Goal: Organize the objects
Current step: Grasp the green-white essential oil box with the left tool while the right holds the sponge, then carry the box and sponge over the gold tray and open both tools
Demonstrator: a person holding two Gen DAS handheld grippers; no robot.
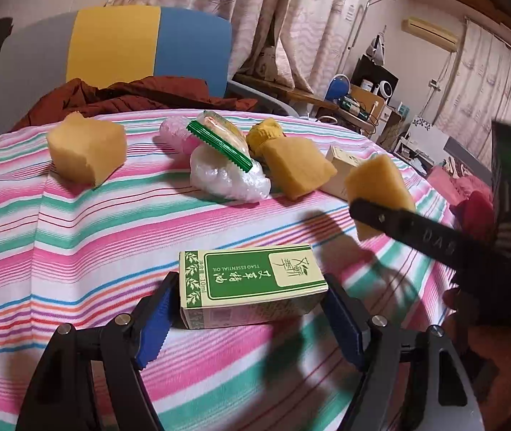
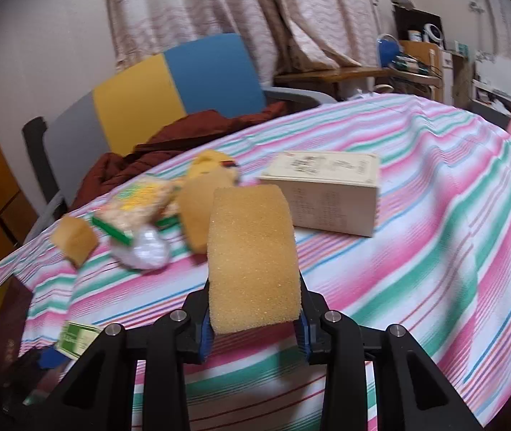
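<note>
Here a yellow sponge block [image 2: 253, 258] stands upright, clamped between the blue-padded fingers of the right gripper [image 2: 253, 323] and held above the striped cloth [image 2: 417, 251] that covers the bench. In the left wrist view the same block [image 1: 377, 194] appears raised off the cloth toward the right edge of the bench. The left gripper [image 1: 251, 319] has its fingers apart on either side of a green-and-cream oil box [image 1: 251, 283], which lies flat on the cloth near the front edge; whether the pads touch the box cannot be told. Along the far edge lie a second sponge block [image 1: 86, 151], a green-edged snack packet [image 1: 219, 136] resting on a clear plastic bundle [image 1: 226, 176], a mustard cloth item [image 1: 291, 158] and a pale carton [image 2: 327, 194]. Beyond the far edge stands a grey, yellow and blue chair [image 1: 111, 43] carrying a rust-red garment [image 1: 129, 95].
</note>
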